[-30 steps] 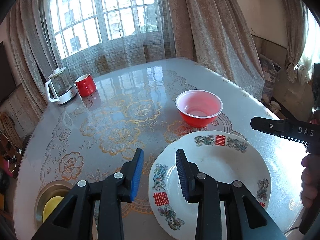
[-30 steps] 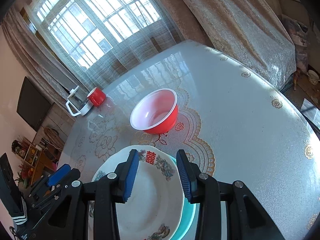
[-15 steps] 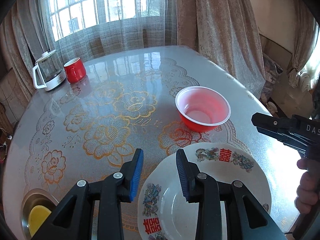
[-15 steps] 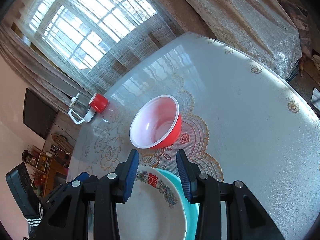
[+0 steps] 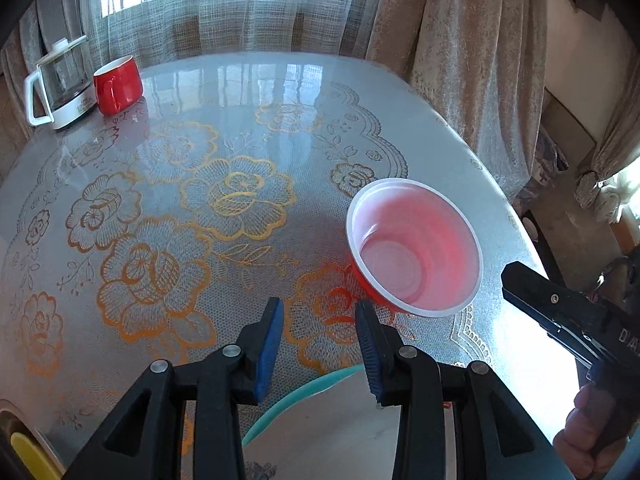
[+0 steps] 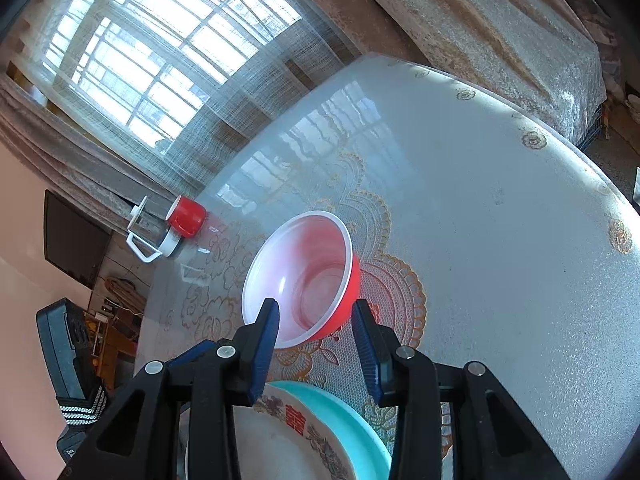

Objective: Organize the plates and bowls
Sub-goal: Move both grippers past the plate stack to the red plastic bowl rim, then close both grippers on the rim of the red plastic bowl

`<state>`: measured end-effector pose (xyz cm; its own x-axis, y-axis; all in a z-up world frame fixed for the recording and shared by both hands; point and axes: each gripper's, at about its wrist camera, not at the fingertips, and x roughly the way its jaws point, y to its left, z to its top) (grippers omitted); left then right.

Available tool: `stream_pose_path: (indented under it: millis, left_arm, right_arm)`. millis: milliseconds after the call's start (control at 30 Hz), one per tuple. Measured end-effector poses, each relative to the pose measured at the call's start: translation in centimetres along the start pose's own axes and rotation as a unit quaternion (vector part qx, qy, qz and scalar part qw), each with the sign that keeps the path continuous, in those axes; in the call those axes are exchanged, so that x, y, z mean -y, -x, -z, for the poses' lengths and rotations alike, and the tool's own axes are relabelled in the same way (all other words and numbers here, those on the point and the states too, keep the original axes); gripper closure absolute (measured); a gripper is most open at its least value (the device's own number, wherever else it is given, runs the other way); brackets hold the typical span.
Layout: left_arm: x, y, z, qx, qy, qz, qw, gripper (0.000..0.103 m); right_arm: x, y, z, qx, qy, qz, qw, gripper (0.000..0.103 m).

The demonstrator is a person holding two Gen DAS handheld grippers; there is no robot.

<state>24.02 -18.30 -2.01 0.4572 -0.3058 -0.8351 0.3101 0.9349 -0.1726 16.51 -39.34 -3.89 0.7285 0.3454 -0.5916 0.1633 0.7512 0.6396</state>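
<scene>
Now nearest: left gripper [image 5: 320, 344], jaws parted wide, nothing between the pads, held above the table [image 5: 168, 184]; right gripper [image 6: 316, 348], likewise spread and empty, pads framing the near rim of the bowl without touching it. Just below both: stacked plates at the near table edge, white patterned plate [image 6: 280, 440] lying on teal plate [image 6: 356, 424], now mostly cut off at the bottom of both wrist views, where a second ago filled the lower half of each. Beyond: red bowl [image 5: 414, 246], upright, white inside, apparently empty, standing alone on the floral cloth, just past the stack and apart from it; larger and closer in both views than half a second ago, so both tools advanced toward it. Far corner: red mug [image 5: 118, 84] beside glass kettle [image 5: 60, 84], well apart from the work. Low left edge of left view: metal dish with yellow item [image 5: 30, 458], partly hidden. Judged status: plate stacking done, bowl next for pick-up, probably by right gripper, then onto the stack. Risk noted: thin light bowl, liable to slide or flex under a rim pinch.
</scene>
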Motion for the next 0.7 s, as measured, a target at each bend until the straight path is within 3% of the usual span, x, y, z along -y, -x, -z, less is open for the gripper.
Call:
stream_pose_path:
  millis: [300, 700]
  left_arm:
    - [-0.2, -1.6, -1.6, -0.006, 0.022, 0.009, 0.9997, 0.065]
    - [0.5, -2.5, -1.3, -0.017, 0.004, 0.033, 0.9993, 0.069]
  right_arm:
    - [0.2, -1.6, -1.2, -0.011, 0.001, 0.021, 1.000, 0.069]
    - [0.4, -2.9, -1.1, -0.023, 0.003, 0.019, 1.000, 0.075]
